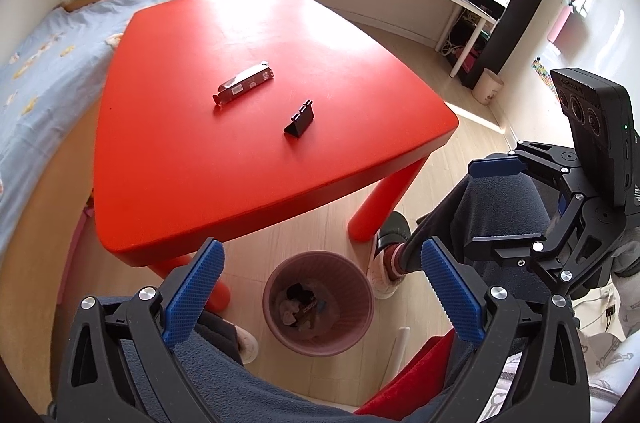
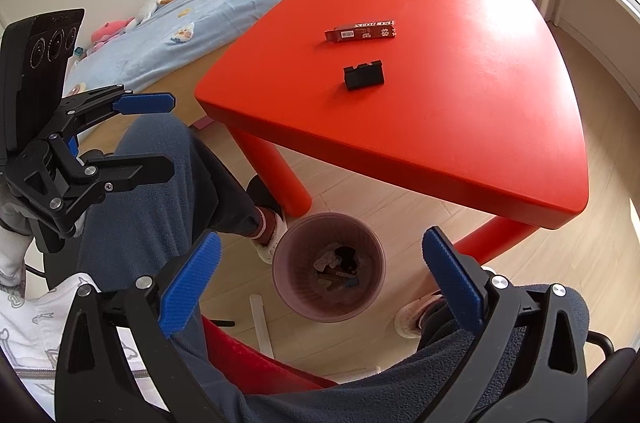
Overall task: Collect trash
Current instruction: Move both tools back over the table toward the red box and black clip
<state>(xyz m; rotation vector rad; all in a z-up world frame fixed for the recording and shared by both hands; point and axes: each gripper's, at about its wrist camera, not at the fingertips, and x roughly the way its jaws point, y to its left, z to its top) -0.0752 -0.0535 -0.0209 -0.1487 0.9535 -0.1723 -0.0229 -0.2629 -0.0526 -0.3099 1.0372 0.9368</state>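
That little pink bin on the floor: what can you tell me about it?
The pink bin is a small round plastic wastebasket with ribbed walls, standing upright and lidless on the wooden floor, just off the red table near one of its legs. At its bottom lie crumpled papers and wrappers. Nothing grips it; a person's shoes stand on either side.

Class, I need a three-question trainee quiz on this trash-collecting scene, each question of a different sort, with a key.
1. True or false: the wrapper lies on the red table.
2. Where is the pink bin? A on the table; B on the floor by a table leg; C on the bed.
3. Fill in: both the left gripper and the right gripper are ____ and hold nothing.

Key: 1 true; 2 B; 3 open.
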